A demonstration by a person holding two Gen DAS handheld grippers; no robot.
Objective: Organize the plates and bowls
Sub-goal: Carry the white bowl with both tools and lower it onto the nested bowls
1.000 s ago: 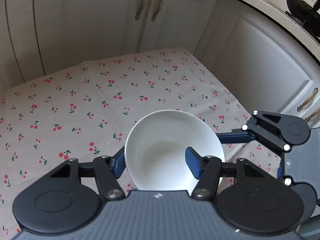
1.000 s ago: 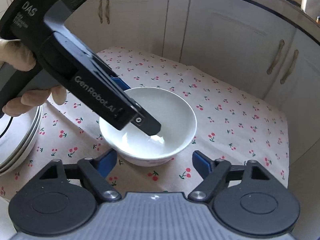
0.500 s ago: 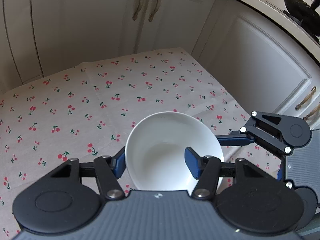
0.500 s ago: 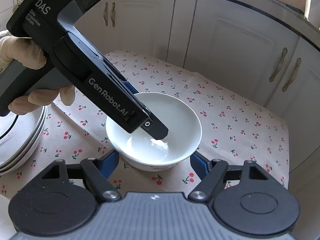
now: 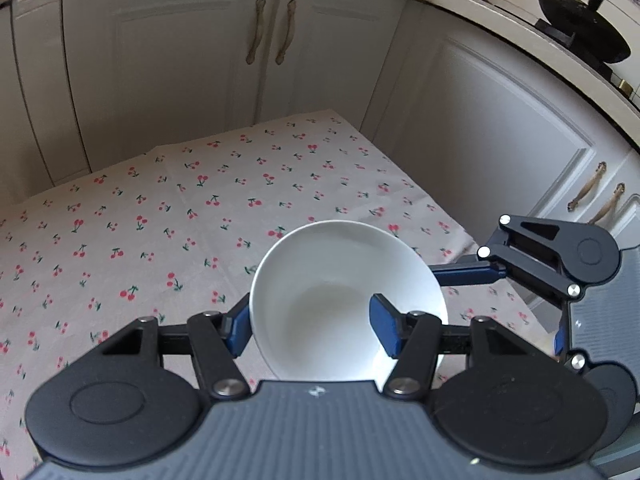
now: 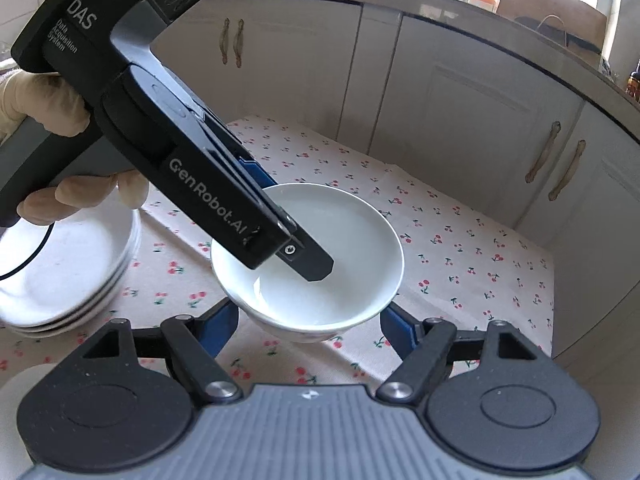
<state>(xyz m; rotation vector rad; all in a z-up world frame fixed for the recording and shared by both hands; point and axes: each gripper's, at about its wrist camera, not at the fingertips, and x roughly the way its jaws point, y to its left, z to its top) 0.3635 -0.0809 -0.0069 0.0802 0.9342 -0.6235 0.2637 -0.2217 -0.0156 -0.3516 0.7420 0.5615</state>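
Note:
A white bowl (image 5: 340, 280) hangs a little above the cherry-print cloth (image 5: 160, 220). My left gripper (image 5: 312, 330) is shut on its near wall, one blue pad inside and one outside. In the right wrist view the same bowl (image 6: 352, 248) sits between the pads of my right gripper (image 6: 310, 326). Those pads hug its lower wall on both sides. The left gripper's inner finger (image 6: 316, 268) reaches down into the bowl from the upper left, held by a gloved hand (image 6: 24, 96). The right gripper's finger (image 5: 464, 272) shows beside the bowl in the left wrist view.
A stack of white plates (image 6: 60, 272) rests on the cloth (image 6: 460, 248) left of the bowl. White cabinet doors (image 5: 180, 60) close off the far side and the right. A black pan (image 5: 580, 32) stands on the counter at the upper right.
Both grippers have risen together with the bowl, which now hangs off the cloth. The right gripper's pads, apart from the bowl a second ago, now sit against its sides.

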